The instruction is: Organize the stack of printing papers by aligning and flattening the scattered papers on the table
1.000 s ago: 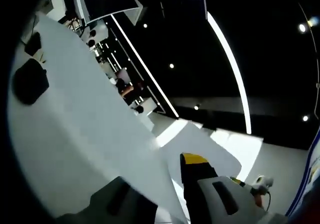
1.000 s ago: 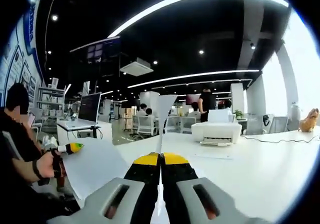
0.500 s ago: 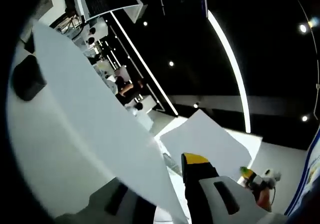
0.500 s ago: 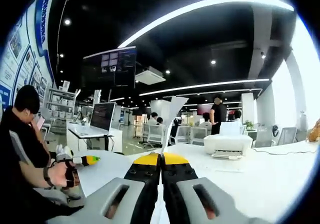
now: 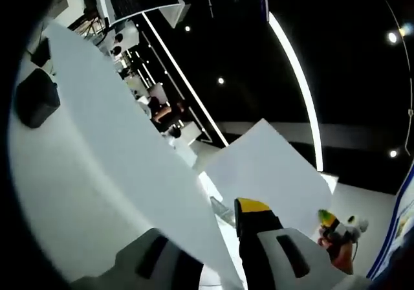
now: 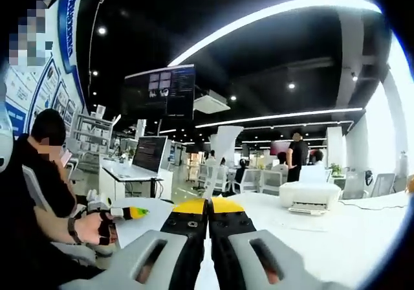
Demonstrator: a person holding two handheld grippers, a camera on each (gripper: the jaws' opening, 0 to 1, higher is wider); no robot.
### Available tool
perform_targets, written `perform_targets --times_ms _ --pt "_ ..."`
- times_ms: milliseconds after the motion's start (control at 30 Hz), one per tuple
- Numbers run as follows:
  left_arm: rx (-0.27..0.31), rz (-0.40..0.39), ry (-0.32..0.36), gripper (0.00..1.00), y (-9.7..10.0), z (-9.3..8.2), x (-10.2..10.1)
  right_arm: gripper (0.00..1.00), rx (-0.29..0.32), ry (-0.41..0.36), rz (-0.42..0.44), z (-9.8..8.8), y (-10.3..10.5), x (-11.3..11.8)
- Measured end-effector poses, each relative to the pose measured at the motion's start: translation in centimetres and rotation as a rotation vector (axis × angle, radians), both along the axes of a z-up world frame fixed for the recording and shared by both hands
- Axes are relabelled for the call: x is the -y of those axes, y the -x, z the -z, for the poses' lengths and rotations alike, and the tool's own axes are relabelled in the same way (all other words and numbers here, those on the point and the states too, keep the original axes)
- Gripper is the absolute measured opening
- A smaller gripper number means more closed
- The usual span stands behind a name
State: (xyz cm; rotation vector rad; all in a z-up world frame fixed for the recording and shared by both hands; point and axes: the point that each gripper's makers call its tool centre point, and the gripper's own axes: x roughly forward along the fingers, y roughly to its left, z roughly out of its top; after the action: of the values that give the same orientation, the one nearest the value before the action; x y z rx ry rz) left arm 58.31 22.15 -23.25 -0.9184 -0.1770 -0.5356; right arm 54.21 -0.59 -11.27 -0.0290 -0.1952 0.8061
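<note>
My left gripper [image 5: 217,228] is shut on a large white sheet of paper [image 5: 142,167] that slants up to the upper left between its jaws. A second white sheet [image 5: 272,167] stands tilted beyond it, with my right gripper [image 5: 328,217] and a hand at its lower right edge. In the right gripper view my right gripper [image 6: 208,203] is shut on a sheet [image 6: 217,157] seen edge-on, rising straight from the closed jaws. My left gripper [image 6: 132,211] comes in from the left in a hand, with white paper [image 6: 143,228] beside it.
A white table [image 6: 343,238] carries a white printer [image 6: 310,196] at the right. Black objects [image 5: 35,99] lie on the table [image 5: 39,180] in the left gripper view. A seated person [image 6: 45,193], desks with monitors [image 6: 150,155] and office chairs fill the background.
Both cameras have tipped upward. In the left gripper view the second sheet has risen and spread. In the right gripper view the left gripper has come closer to the centre.
</note>
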Motion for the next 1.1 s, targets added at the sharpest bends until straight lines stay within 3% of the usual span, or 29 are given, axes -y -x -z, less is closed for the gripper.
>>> perform_targets --times_ms 267,733,867,1100 --pt "-0.002 0.000 0.003 0.20 -0.2 0.2 -0.3 0.00 -0.002 -0.022 -0.042 -0.5 0.8 -0.7" --pt "-0.003 0.006 0.001 0.20 -0.2 0.3 -0.2 0.00 -0.090 -0.192 -0.252 -1.9 3.3 -2.9" --pt "-0.001 0.007 0.000 0.20 -0.1 0.2 0.0 0.00 -0.123 -0.198 -0.253 -0.9 2.7 -3.2" --pt "-0.003 0.009 0.007 0.20 0.0 0.2 0.0 0.00 -0.191 -0.144 -0.196 1.9 1.0 -3.2"
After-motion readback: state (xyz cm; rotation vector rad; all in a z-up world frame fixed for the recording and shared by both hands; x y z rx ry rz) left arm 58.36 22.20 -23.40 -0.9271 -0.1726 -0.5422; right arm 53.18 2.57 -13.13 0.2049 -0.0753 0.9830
